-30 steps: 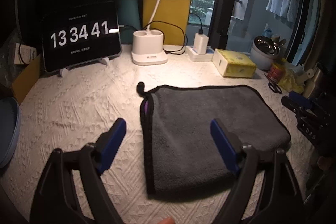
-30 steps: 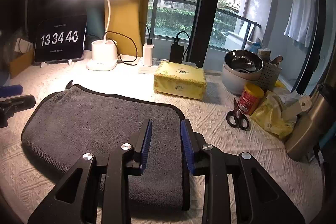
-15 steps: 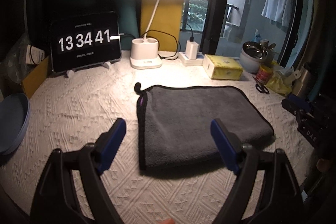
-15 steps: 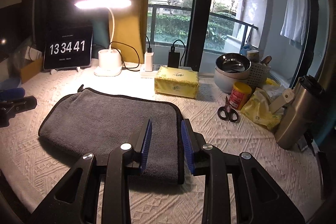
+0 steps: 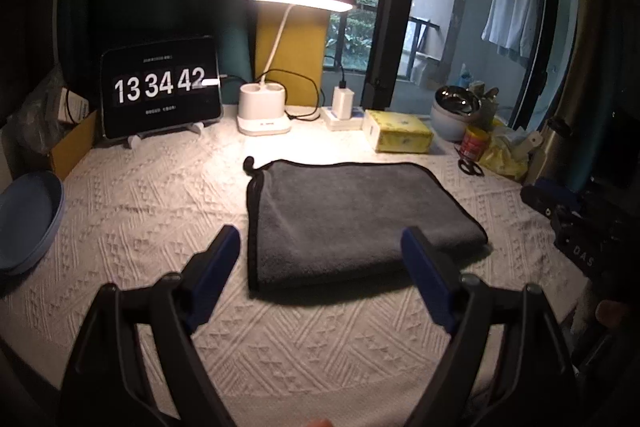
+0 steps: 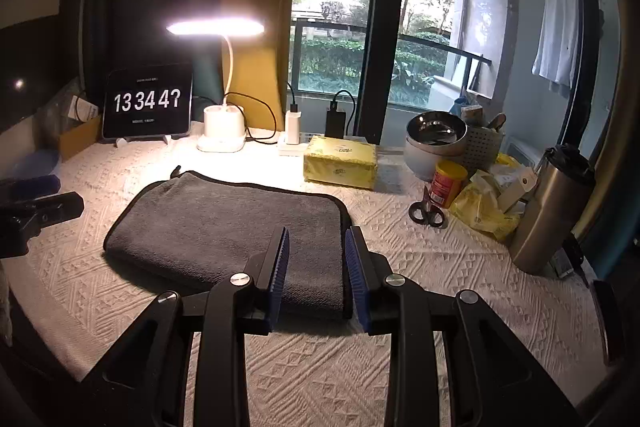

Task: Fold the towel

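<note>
— Two grippers up close: left gripper (image 5: 320, 259) spread wide, nothing between the pads; right gripper (image 6: 316, 259) with jaws partly apart, a narrow gap, nothing pinched.

— And around them?

— Near the right side: scissors (image 6: 427, 213), a red can (image 6: 448, 185), a crumpled yellow bag (image 6: 482, 205), a steel flask (image 6: 554, 213). Off to the left, a blue plate (image 5: 28, 219) at the table edge. Nothing lying across the towel (image 5: 352, 219).

— Farther back?

— A yellow tissue pack (image 6: 340, 163), a steel bowl (image 6: 436, 133), a lit desk lamp (image 5: 266, 107), a tablet clock (image 5: 160, 91) reading 13 34 42.

— Look of the towel?

— Grey, black-edged, folded flat into a rectangle on the white knitted tablecloth (image 5: 140, 195), a small loop at the far left corner.

— Relative to the grippers?

— Just ahead of the left pads, untouched. Near right corner seen in the gap of the right jaws; touching or above, cannot tell.
</note>
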The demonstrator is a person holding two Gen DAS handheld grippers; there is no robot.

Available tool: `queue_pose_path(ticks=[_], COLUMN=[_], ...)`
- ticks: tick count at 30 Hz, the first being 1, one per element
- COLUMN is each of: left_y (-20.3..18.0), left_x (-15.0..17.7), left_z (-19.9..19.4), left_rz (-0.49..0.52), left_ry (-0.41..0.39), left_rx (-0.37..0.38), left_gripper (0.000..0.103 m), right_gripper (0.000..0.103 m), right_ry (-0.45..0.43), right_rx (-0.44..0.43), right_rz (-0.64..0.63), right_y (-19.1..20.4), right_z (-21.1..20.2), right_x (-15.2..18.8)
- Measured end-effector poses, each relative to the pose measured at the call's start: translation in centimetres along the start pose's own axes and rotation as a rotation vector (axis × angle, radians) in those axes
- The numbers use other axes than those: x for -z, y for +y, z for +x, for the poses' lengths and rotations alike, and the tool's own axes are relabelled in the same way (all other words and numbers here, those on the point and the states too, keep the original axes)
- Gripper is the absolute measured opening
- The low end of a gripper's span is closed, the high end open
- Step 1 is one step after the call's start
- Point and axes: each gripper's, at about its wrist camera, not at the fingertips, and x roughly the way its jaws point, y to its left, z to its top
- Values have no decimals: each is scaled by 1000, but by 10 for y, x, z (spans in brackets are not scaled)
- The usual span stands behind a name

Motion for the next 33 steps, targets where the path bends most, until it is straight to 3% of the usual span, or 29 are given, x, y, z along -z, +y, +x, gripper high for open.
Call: queue_pose_path(ticks=[20, 26, 28, 30, 33], left_y=[-1, -1, -4, -4, -3], left_x=[29, 39, 44, 48, 53], left_z=[-72, -90, -98, -103, -112], left_rz=[8, -4, 12, 18, 12], left_ry=[-118, -171, -213, -229, -258], left_rx=[-43, -62, -62, -51, -35], left_gripper=[84, 84, 84, 84, 84], right_gripper=[31, 32, 34, 44, 45], right_ry=[-55, -132, -168, -194, -224], right_rx=[-33, -38, -41, -47, -50], right_rz=[-28, -33, -30, -8, 30], right_y=[26, 32, 31, 29, 23], right_z=[-70, -99, -111, -121, -131], right_x=[11, 16, 18, 21, 25])
